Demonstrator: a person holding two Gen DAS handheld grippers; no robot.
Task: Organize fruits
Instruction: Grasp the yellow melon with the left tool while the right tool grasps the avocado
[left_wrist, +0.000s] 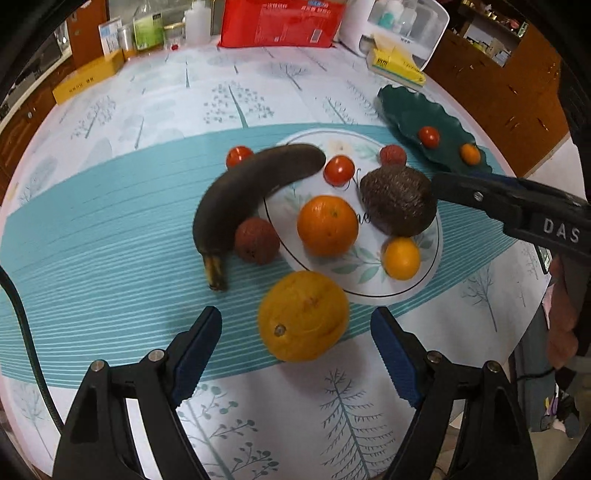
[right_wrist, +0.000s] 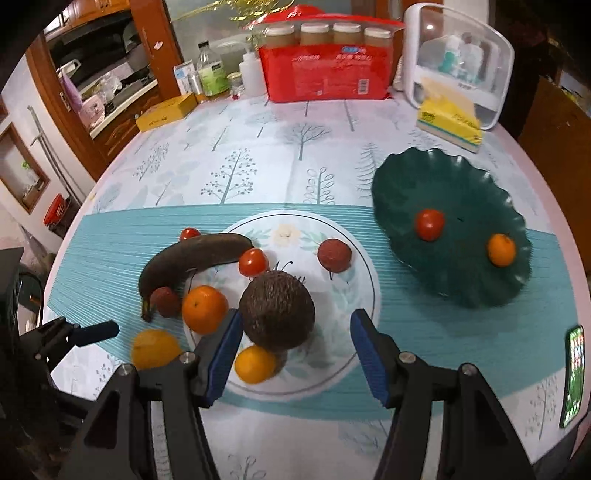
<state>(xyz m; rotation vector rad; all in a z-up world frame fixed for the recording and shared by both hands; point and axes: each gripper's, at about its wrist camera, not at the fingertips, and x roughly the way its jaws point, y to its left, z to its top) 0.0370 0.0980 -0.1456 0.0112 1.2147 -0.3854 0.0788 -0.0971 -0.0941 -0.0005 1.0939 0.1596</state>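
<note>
1. In the left wrist view the left gripper (left_wrist: 295, 347) fills the lower frame, jaws spread wide and empty, with a large yellow citrus (left_wrist: 303, 315) lying on the worktop (left_wrist: 110, 258) just ahead, partly between the blue pads; it looks lined up for a pick.
2. In the right wrist view the right gripper (right_wrist: 293, 354) has jaws spread, empty, either side of the brown avocado (right_wrist: 277, 308) at frame centre; a small orange (right_wrist: 255, 363) just beside it crowds the left pad.
3. Past these, the white plate (right_wrist: 354, 258) also holds an orange (right_wrist: 204, 308), a cherry tomato (right_wrist: 253, 261) and a lychee (right_wrist: 334, 254); the blackened banana (right_wrist: 192, 260) lies across its left rim, with another lychee (right_wrist: 165, 301) tucked against it.
4. At right, the green dish (right_wrist: 450, 184) holds only a tomato (right_wrist: 429, 224) and a small orange (right_wrist: 501, 250), probably the sorting goal.
5. Farthest, top of frame, a red package (right_wrist: 325, 74) stands well apart.
</note>
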